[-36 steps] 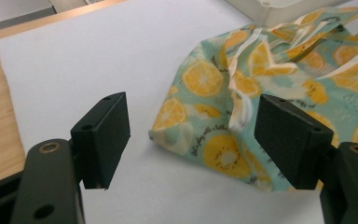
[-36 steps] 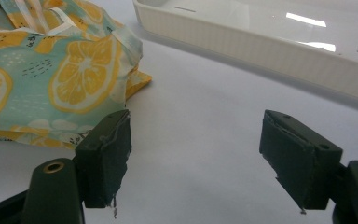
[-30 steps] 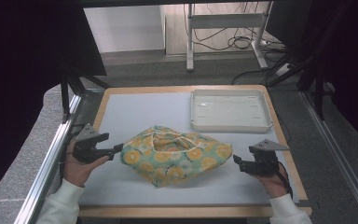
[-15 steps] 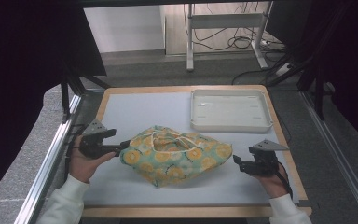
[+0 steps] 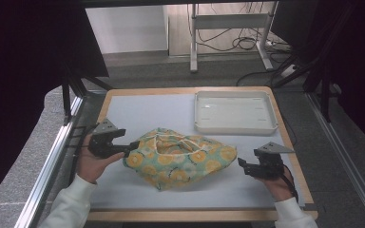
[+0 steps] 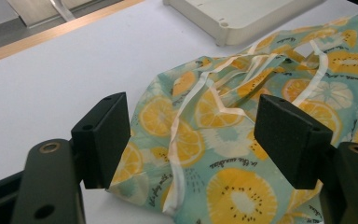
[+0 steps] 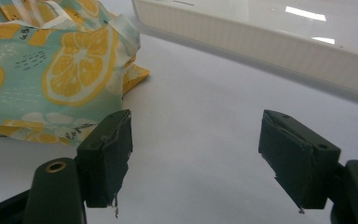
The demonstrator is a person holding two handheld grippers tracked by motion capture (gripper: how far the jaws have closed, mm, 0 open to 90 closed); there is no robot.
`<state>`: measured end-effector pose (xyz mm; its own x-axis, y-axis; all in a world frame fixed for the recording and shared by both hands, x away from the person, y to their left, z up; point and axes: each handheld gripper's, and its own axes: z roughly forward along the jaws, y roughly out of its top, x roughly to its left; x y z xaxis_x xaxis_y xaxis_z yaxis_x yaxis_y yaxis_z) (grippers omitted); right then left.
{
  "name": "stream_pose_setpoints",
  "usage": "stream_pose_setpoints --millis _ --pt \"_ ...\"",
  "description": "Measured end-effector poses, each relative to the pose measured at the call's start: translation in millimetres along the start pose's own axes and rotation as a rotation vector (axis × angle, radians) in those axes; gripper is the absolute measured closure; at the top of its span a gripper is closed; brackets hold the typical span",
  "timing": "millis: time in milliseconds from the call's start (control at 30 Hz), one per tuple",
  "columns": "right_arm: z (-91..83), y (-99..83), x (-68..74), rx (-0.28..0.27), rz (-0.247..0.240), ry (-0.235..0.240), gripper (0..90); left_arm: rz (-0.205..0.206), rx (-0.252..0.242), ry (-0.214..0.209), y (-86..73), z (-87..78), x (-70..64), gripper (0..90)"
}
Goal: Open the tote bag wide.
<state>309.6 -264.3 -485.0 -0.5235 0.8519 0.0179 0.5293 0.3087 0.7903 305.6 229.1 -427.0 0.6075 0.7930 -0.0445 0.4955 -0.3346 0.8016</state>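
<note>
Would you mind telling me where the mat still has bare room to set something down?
The far-left corner, between the tray and the mat's left edge, is bare, as is the near strip in front of the fruit-print bag. The middle is crowded: left tongs straddle the bag's edge.

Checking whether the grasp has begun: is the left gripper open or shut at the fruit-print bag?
Open. The left gripper has its jaws apart, straddling the edge of the fruit-print bag, not yet clamped.

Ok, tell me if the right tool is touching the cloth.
Apart. In the right gripper view the right tool is open over bare table, with the cloth lying beyond its left jaw.
</note>
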Motion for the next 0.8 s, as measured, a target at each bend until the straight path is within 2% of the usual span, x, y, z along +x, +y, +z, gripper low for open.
stream_pose_setpoints --millis 367,800 --pt "0.5 -0.4 -0.6 0.005 0.009 -0.011 25.4 0.009 0.017 -0.027 5.6 10.0 -5.3 27.7" --pt "1.5 -1.7 -1.6 0.009 0.007 -0.022 25.2 0.035 0.076 -0.052 9.3 31.3 -12.6 30.3"
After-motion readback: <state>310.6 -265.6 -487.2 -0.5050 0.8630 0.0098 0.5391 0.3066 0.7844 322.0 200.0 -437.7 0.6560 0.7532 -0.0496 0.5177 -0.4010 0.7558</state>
